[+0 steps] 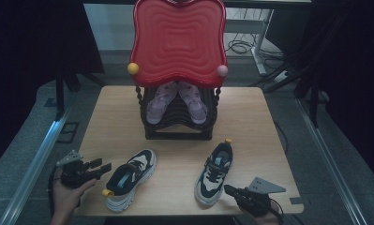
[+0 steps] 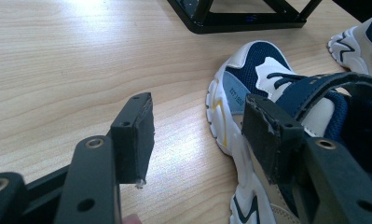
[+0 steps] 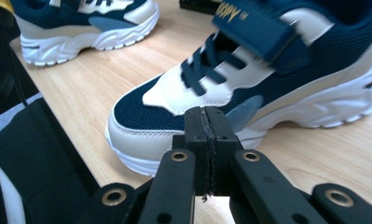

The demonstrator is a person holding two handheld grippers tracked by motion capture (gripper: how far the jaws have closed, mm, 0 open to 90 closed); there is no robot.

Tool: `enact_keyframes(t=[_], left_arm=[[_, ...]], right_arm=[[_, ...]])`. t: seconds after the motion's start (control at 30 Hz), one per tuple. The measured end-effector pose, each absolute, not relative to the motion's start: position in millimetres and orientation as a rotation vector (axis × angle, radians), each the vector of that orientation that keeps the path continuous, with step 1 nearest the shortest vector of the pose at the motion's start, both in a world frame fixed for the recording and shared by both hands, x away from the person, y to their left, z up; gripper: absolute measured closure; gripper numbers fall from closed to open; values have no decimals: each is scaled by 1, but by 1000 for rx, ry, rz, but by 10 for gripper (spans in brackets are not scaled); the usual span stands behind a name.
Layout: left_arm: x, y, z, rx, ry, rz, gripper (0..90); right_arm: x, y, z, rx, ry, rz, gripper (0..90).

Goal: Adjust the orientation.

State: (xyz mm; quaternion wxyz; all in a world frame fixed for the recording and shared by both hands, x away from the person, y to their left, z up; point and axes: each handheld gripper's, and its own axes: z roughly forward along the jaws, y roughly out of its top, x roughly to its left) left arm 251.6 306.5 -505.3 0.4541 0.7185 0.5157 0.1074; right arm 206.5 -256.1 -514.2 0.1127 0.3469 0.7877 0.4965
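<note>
My left gripper [image 1: 99, 166] stands spread, empty, just beside the left sneaker [image 1: 130, 177] in front of the black rack [image 1: 177, 123]; in the left gripper view one pad [image 2: 273, 133] sits against its strap side without pinching. I judge it is lined up for a grasp. My right gripper [image 3: 205, 133] has its jaws pressed together on nothing, near the toe of the right sneaker [image 1: 215, 171], also in front of the rack. A pink pair [image 1: 175, 101] already occupies that rack, so these two likely go there.

A lab or studio: black curtains [image 1: 30, 42] hang at both sides, cables [image 1: 241, 46] trail on the grey floor [image 1: 20, 145] at upper right beside a desk leg [image 1: 258, 51].
</note>
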Motion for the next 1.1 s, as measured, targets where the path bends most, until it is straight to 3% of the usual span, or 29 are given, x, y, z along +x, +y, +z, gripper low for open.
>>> enact_keyframes(t=[1.1], left_arm=[[251,309,-504,1765,1280,269,437]], right_arm=[[215,-214,-515,935,2366,1409,893]])
